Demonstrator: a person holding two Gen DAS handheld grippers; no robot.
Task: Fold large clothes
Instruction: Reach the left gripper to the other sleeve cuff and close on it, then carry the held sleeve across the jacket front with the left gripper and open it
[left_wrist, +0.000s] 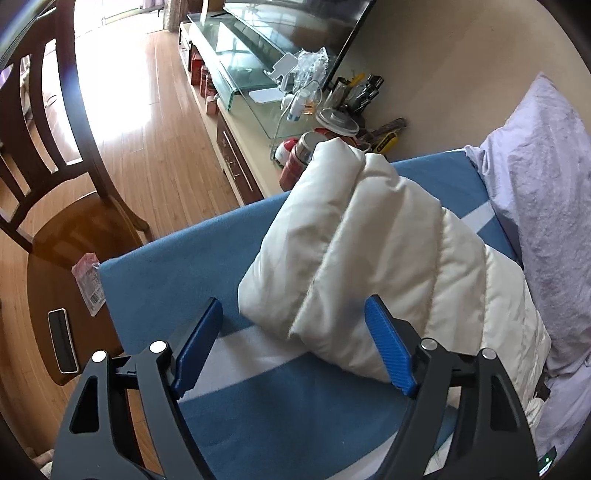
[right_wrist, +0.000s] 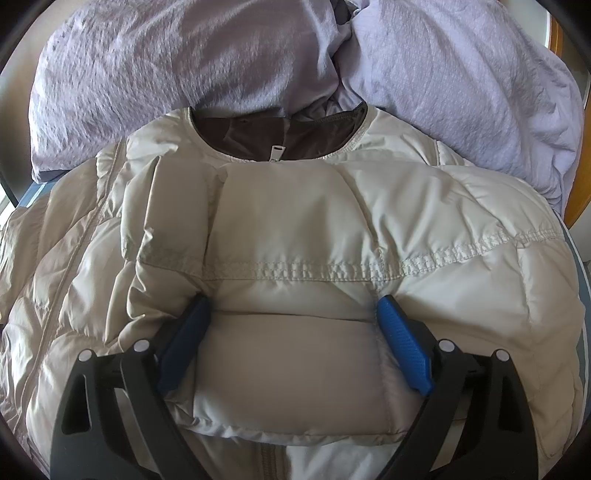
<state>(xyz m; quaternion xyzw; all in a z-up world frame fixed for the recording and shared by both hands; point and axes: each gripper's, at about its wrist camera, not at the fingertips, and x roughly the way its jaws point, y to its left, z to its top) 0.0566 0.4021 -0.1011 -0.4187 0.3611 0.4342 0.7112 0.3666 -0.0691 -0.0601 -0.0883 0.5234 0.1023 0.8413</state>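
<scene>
The white padded jacket (right_wrist: 295, 229) lay on the blue surface (left_wrist: 166, 273). The left gripper (left_wrist: 295, 347) had jaws spread beside a folded sleeve (left_wrist: 332, 236); the right gripper (right_wrist: 291, 343) pressed into the jacket, jaws wide, grip unclear.

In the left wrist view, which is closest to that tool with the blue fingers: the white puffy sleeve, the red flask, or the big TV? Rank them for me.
Starting from the left tool:
1. White puffy sleeve, lying between the tool's blue fingers on the blue cover.
2. Red flask, just past the sleeve's far end, on the low cabinet.
3. TV, farthest, at the top of the view against the wall.
</scene>
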